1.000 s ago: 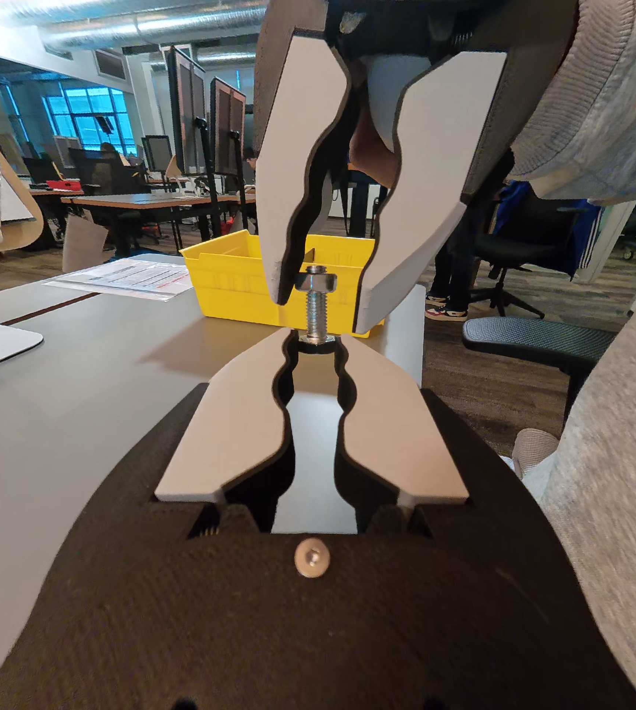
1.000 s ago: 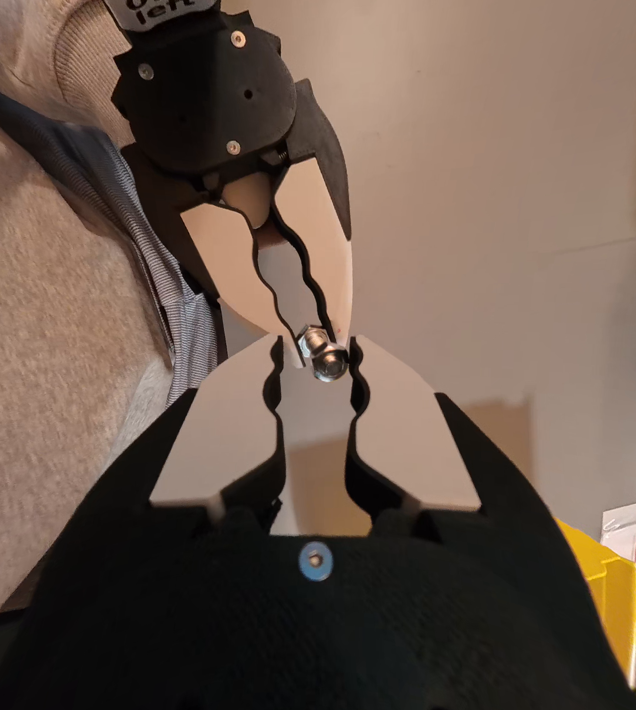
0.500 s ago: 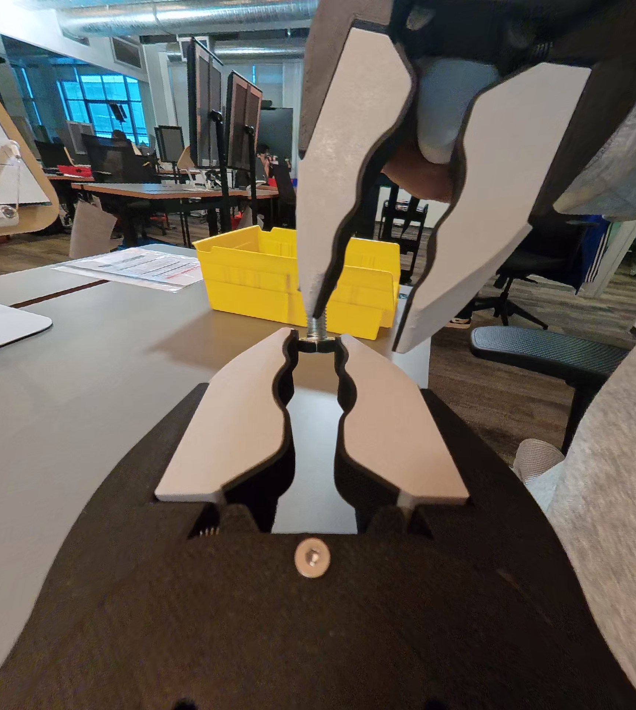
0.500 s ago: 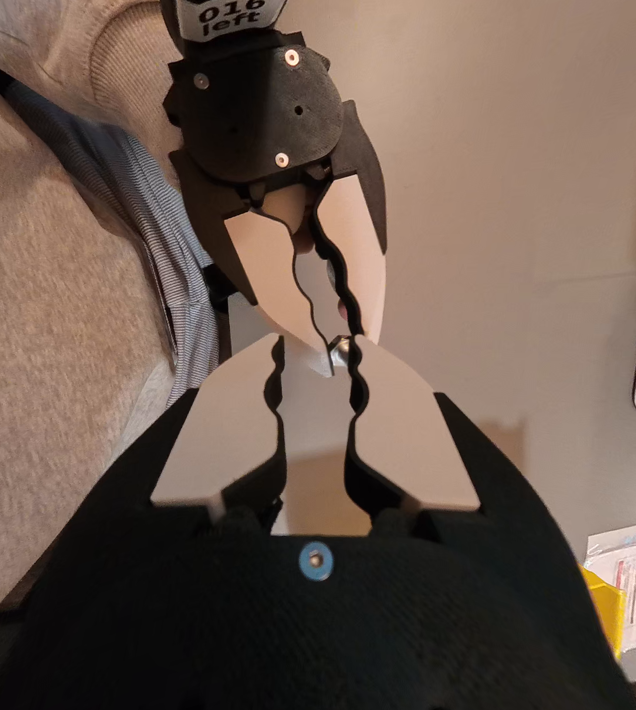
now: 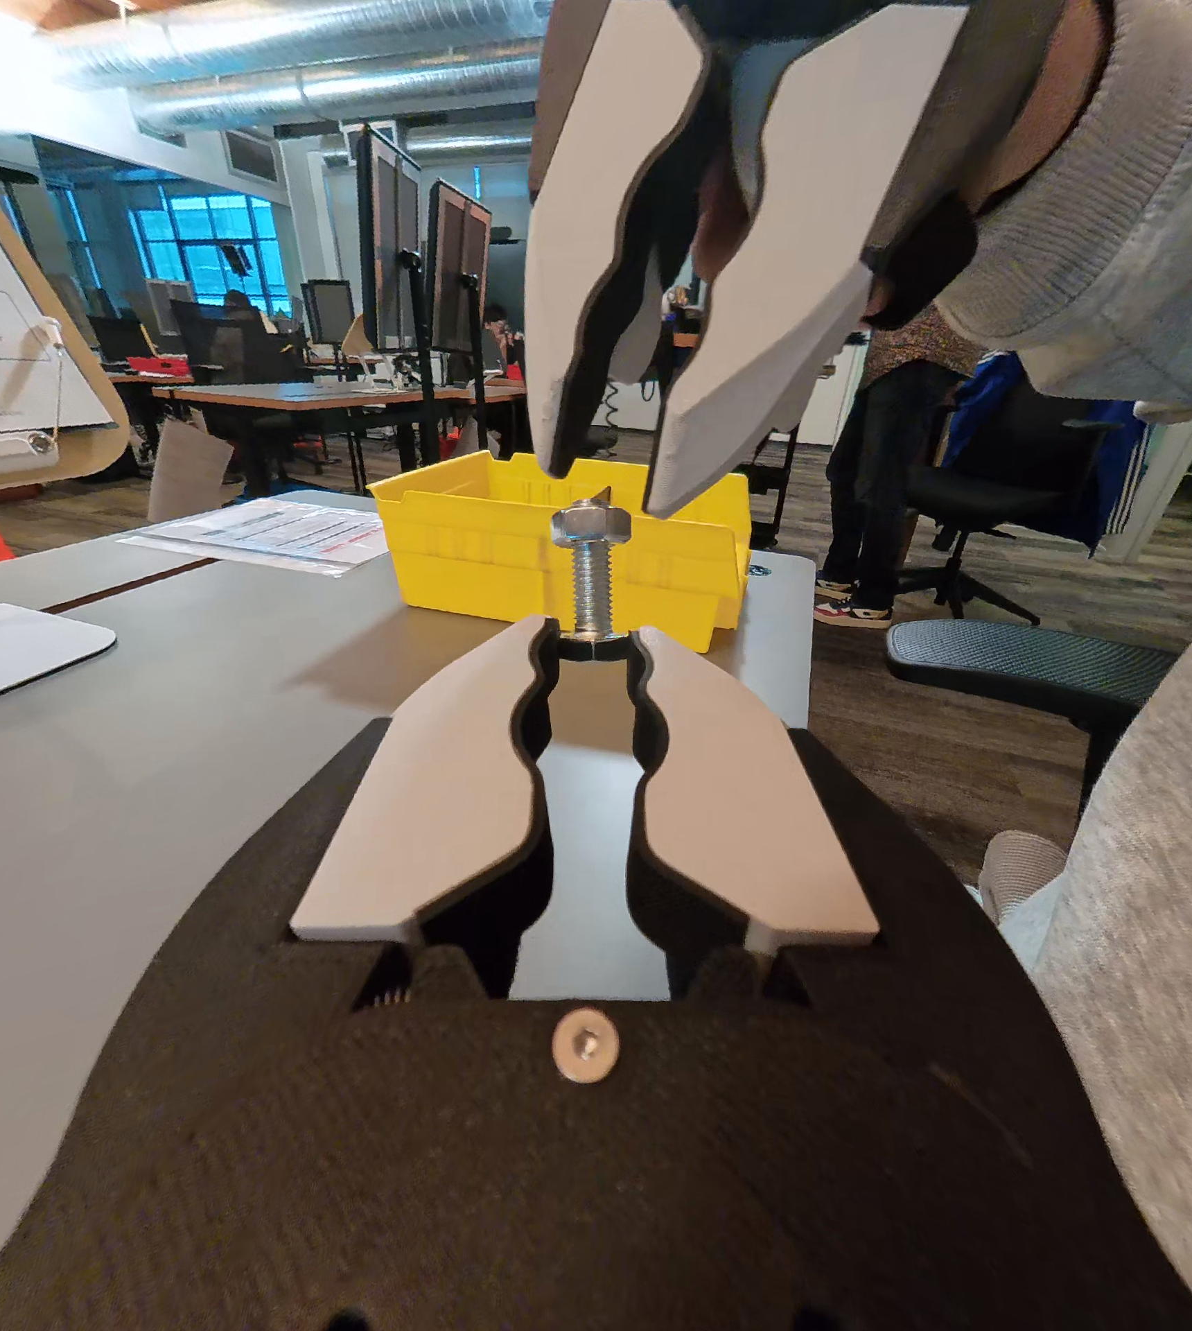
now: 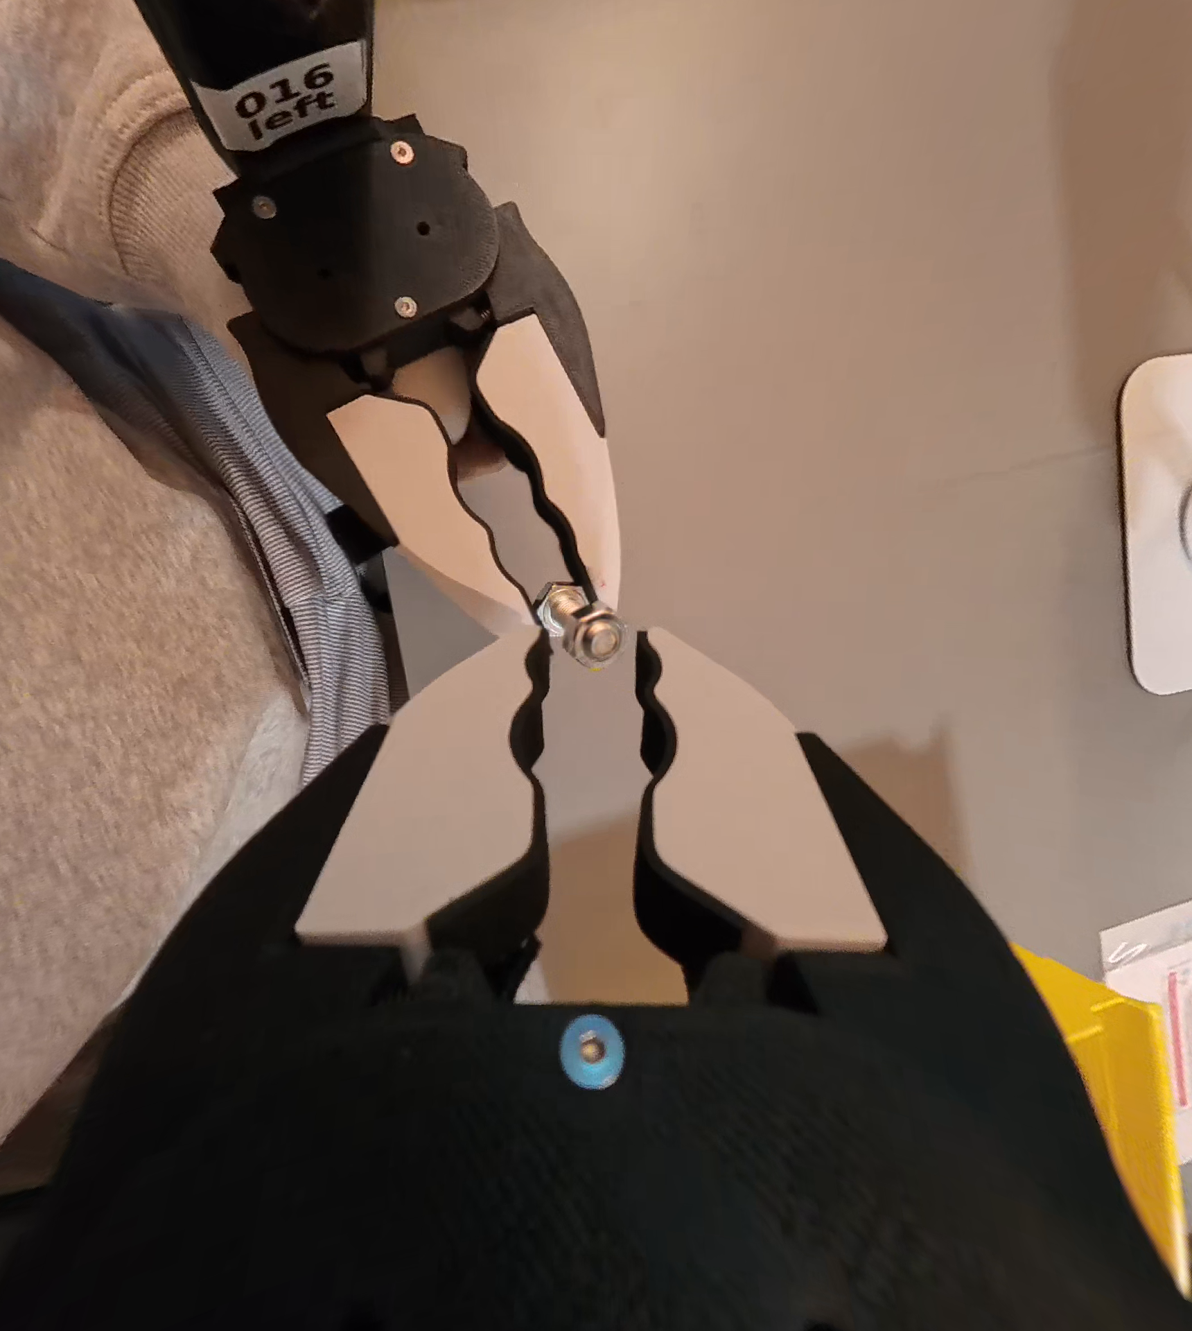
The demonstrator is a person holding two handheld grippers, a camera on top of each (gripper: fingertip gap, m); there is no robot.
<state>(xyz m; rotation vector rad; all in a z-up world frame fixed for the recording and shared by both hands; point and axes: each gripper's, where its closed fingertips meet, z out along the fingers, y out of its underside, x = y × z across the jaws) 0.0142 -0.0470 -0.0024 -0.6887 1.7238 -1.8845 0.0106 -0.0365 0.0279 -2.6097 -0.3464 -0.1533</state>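
**Left gripper holds bolt upright, right gripper spread just above it**

Grey counter (image 5: 147, 720) carries everything. Yellow bin (image 5: 478, 547) sits at the counter's far edge near its far right corner, a clear-sleeved paper sheet (image 5: 269, 533) beside it along that edge. White stand base (image 5: 10, 648) at the left edge. Left gripper (image 5: 592, 637), fingers narrow, clamped on the lower end of a silver bolt (image 5: 590, 583); bolt stands upright above the counter with a hex nut (image 5: 590, 526) at its top. Right gripper (image 5: 607, 482) comes down from above, fingers apart, tips either side of and just above the nut, not touching it. Grey sleeve (image 5: 1119, 252) behind the right gripper.
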